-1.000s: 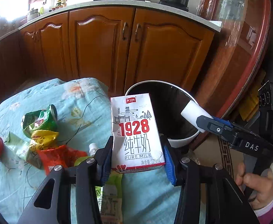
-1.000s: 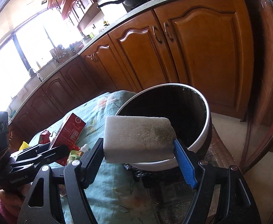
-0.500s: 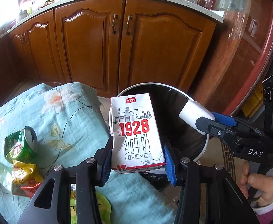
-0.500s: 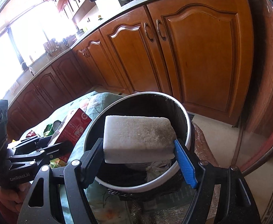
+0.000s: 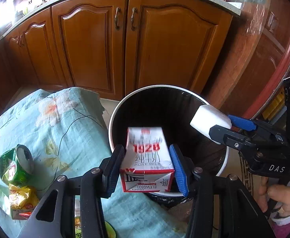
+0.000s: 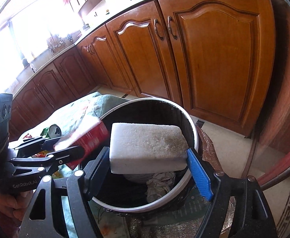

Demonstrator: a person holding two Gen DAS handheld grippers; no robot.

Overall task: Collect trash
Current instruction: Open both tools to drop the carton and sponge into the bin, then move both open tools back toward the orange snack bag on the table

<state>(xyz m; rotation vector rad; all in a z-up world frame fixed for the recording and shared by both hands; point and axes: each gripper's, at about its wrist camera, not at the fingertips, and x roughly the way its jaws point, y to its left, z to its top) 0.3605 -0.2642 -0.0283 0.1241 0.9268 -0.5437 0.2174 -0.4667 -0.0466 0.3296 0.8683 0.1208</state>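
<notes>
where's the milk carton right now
The milk carton sits between the left gripper's opening jaws, tipping over the trash bin's near rim, left of the white sponge.

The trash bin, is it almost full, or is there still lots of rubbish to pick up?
Some crumpled paper already lies in the trash bin. The left gripper is opening and the milk carton is tipping out over the bin; the right gripper is opening around the white sponge. A green can and wrappers are left on the cloth.
</notes>
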